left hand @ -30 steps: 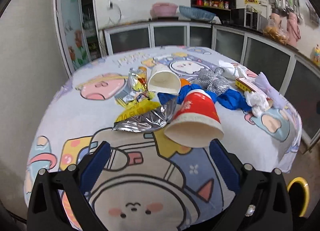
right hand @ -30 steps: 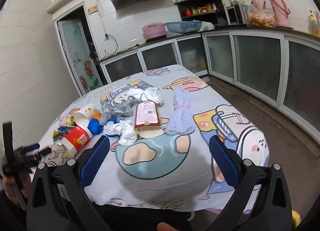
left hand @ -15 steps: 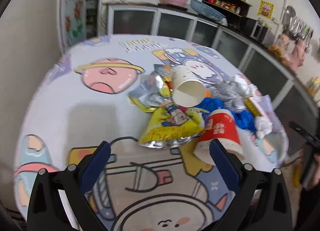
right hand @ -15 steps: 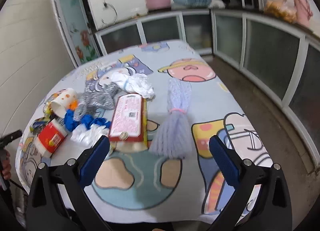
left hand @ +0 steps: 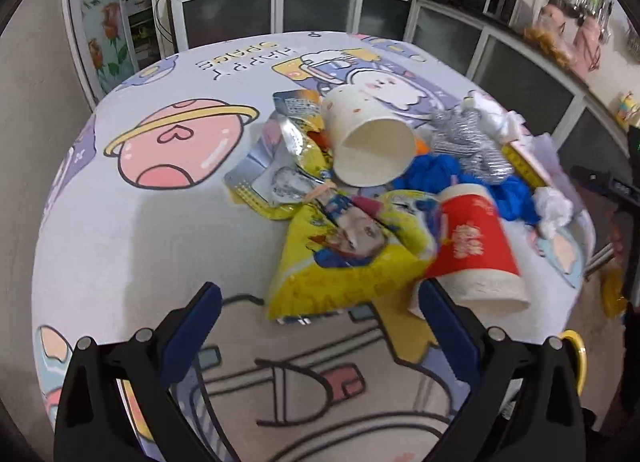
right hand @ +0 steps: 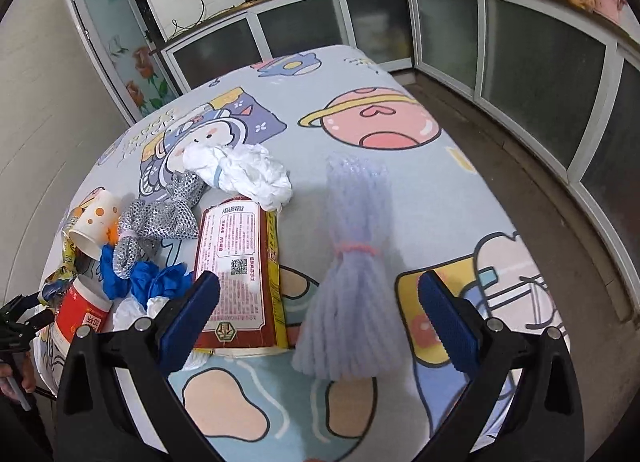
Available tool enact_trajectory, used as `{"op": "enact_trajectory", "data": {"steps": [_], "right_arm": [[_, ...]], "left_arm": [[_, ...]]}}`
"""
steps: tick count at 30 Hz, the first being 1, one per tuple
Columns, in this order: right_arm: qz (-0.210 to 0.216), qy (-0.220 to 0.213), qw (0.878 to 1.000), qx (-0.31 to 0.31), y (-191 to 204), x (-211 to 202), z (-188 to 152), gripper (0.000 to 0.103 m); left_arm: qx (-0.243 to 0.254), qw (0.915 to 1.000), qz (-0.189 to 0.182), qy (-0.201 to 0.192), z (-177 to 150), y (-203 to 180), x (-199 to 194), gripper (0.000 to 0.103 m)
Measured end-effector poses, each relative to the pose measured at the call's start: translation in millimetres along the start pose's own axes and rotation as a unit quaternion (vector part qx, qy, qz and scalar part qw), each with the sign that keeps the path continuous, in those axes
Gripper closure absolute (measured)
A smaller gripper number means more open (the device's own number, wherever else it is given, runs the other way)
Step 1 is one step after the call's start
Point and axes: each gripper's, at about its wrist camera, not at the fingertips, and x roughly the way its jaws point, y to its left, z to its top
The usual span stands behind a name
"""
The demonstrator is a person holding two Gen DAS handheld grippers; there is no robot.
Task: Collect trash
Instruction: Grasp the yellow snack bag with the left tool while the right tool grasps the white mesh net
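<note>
Nearby, yellow wrapper (left hand: 344,258) edges spread left gripper (left hand: 318,320).

Cartoon tablecloth (left hand: 120,222), glass-fronted cabinets (right hand: 520,58)

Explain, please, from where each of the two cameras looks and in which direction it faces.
Left wrist: sits on the left gripper, open, facing down and across the table at a yellow snack bag and red cup.
Right wrist: sits on the right gripper, open, facing a lilac bundle and red packet; the left gripper shows at the edge.
Shared: red cup, white cup, blue glove.
</note>
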Motion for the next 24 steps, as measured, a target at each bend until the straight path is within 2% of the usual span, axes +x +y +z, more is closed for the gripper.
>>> {"op": "enact_trajectory", "data": {"steps": [3, 9, 11, 12, 13, 14, 15, 19, 24], "right_arm": [[0.001, 0.010, 1.000, 0.000, 1.1, 9.0, -1.4, 0.008], [0.002, 0.023, 1.000, 0.009, -1.5, 21.9, 0.4, 0.008], [0.004, 0.024, 1.000, 0.014, -3.2, 22.6, 1.6, 0.009], [0.005, 0.026, 1.000, 0.015, -4.5, 23.5, 2.5, 0.018], [0.000, 0.033, 0.999, 0.014, -4.8, 25.6, 3.2, 0.039], [-0.008, 0.040, 0.999, 0.013, -5.0, 28.5, 3.5, 0.053], [-0.014, 0.043, 0.999, 0.013, -6.6, 30.4, 3.3, 0.072], [-0.007, 0.032, 0.999, 0.022, -10.8, 26.1, 1.7, 0.079], [-0.004, 0.001, 0.999, 0.039, -18.6, 3.6, 2.1, 0.079]], "left_arm": [[-0.015, 0.9997, -0.020, 0.007, 7.0, 5.4, 10.3, 0.008], [-0.014, 0.9996, -0.019, 0.016, 13.0, 1.1, 28.8, 0.009], [-0.019, 0.9992, -0.032, 0.011, 15.4, 1.5, 29.1, 0.025], [-0.022, 0.9990, -0.037, 0.011, 17.3, 2.2, 30.1, 0.039], [-0.025, 0.9990, -0.037, 0.012, 19.0, 2.6, 31.9, 0.054], [-0.028, 0.9989, -0.036, 0.013, 20.0, 3.5, 34.0, 0.065], [-0.032, 0.9986, -0.039, 0.016, 21.1, 4.4, 36.8, 0.073], [-0.035, 0.9988, -0.035, 0.000, 22.9, 3.1, 33.6, 0.078], [-0.029, 0.9985, -0.039, -0.027, 19.8, 1.0, 9.5, 0.078]]}}
